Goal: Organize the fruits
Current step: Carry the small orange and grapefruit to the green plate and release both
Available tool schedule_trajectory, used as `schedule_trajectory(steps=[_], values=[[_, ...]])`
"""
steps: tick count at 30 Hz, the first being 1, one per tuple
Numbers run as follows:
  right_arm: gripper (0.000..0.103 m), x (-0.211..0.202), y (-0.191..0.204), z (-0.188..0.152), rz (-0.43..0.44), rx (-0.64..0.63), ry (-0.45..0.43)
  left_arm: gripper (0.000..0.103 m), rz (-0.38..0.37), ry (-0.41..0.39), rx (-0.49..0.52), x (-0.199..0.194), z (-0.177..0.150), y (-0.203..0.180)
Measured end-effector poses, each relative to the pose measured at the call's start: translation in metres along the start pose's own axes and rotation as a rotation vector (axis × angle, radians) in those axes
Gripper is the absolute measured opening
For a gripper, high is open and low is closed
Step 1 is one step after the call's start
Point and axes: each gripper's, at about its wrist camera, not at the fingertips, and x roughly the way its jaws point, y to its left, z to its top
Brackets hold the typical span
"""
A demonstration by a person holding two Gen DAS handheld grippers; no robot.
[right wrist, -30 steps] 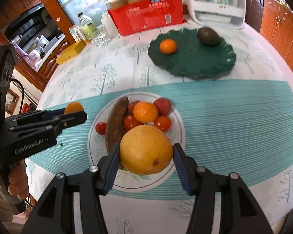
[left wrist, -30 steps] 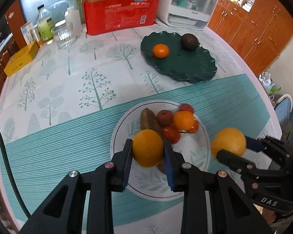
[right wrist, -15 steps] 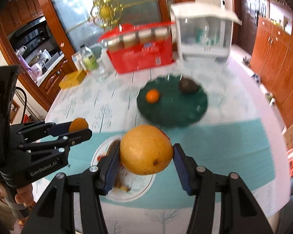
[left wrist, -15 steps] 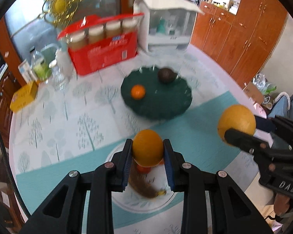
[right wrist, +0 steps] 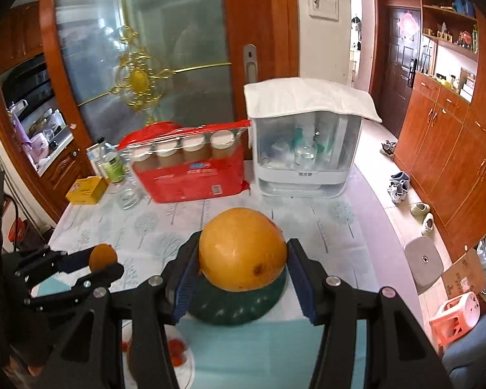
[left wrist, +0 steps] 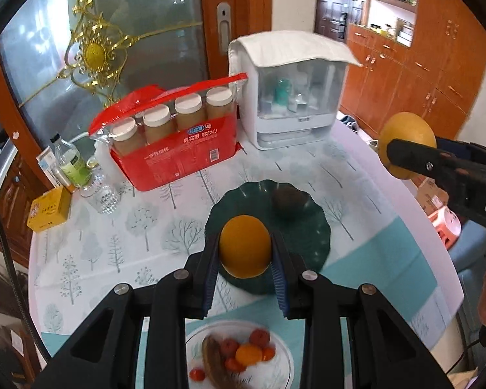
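My left gripper [left wrist: 245, 253] is shut on an orange [left wrist: 245, 246] and holds it high above the table, in front of the dark green leaf plate [left wrist: 311, 236], which carries an avocado [left wrist: 290, 198]. My right gripper [right wrist: 241, 262] is shut on a large yellow-orange grapefruit [right wrist: 243, 249], also raised, with the green plate [right wrist: 239, 306] below it. The grapefruit also shows in the left wrist view [left wrist: 406, 144]. The white plate [left wrist: 285, 361] near the front edge holds a brown oblong fruit, a mandarin and several small red fruits.
A red pack of jars [left wrist: 175, 142] and a white covered cabinet [left wrist: 291, 97] stand at the table's back. A glass [left wrist: 105, 196], a bottle [left wrist: 71, 165] and a yellow box [left wrist: 48, 209] sit back left. Wooden cupboards [right wrist: 453, 162] and stools [right wrist: 424, 264] are to the right.
Both grippers have lifted their fruits well up from the white plate and tilted toward the green plate and the back of the table. The small orange on the green plate is now hidden.
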Motion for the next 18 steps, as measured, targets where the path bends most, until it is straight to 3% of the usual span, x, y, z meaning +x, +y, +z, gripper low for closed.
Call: schedule_trajectory(steps=[4,12,18], values=[[0.054,0.053,-0.017,-0.005,0.037,0.011,0.080,0.029,0.016,0.067,-0.046,0.050,0.002,-0.004],[0.054,0.158,-0.026,-0.054,0.115,-0.015,0.267,0.029,0.039,0.187,-0.112,0.142,-0.023,-0.016],[0.054,0.209,-0.031,-0.082,0.165,-0.025,0.356,0.029,0.052,0.265,-0.150,0.197,-0.045,-0.021]])
